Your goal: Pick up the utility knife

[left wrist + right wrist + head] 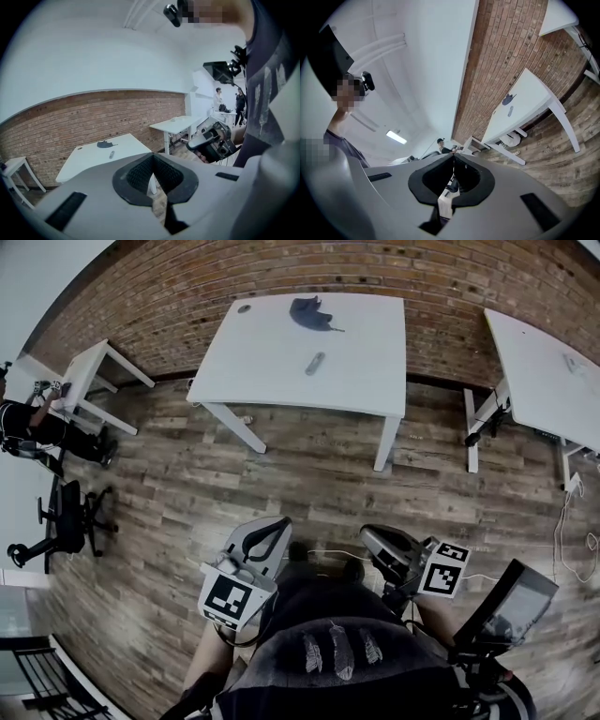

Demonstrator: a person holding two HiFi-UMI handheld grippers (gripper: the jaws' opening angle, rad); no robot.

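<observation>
The utility knife (315,363), slim and grey, lies near the middle of a white table (272,371) by the brick wall, with a dark crumpled object (312,313) behind it. Both grippers are held close to the person's body, far from the table. My left gripper (273,527) is shut with nothing in it, and so is my right gripper (374,538). The left gripper view shows the knife (111,154) small on the table (89,164) beyond the shut left gripper (152,156). The tilted right gripper view shows the knife (510,110) past the shut right gripper (453,157).
A second white table (548,371) stands at the right, and a small white one (86,371) at the left with a seated person (28,423) beside it. A black office chair (66,517) and a floor cable (572,521) lie to the sides. Wood floor separates me from the knife's table.
</observation>
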